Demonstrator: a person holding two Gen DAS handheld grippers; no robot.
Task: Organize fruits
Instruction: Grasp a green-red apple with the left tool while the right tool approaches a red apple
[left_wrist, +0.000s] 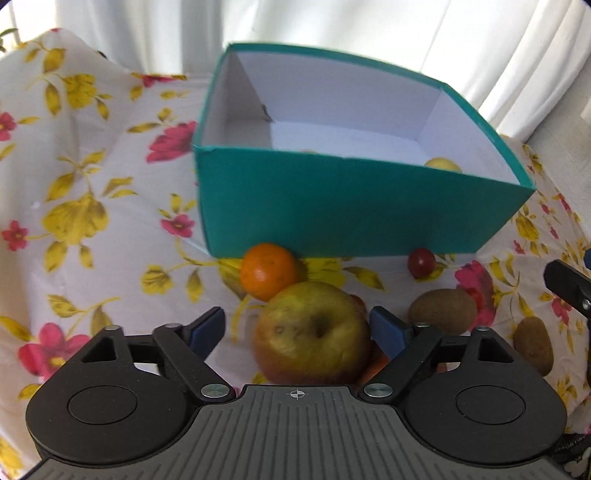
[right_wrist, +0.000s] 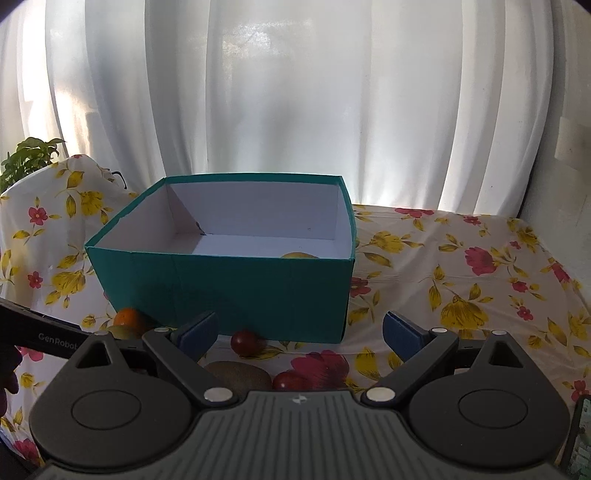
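Left gripper (left_wrist: 297, 325) open, pads astride the apple (left_wrist: 312, 334) on the floral cloth (left_wrist: 85, 229), before the teal box (left_wrist: 332, 210). Right gripper (right_wrist: 299, 332) open, empty, facing that box.

Teal box (right_wrist: 221, 288) blocks the far side; its top is open. Orange (left_wrist: 269, 271), tomato (left_wrist: 421, 261) and kiwis (left_wrist: 442, 311) crowd the cloth before it.
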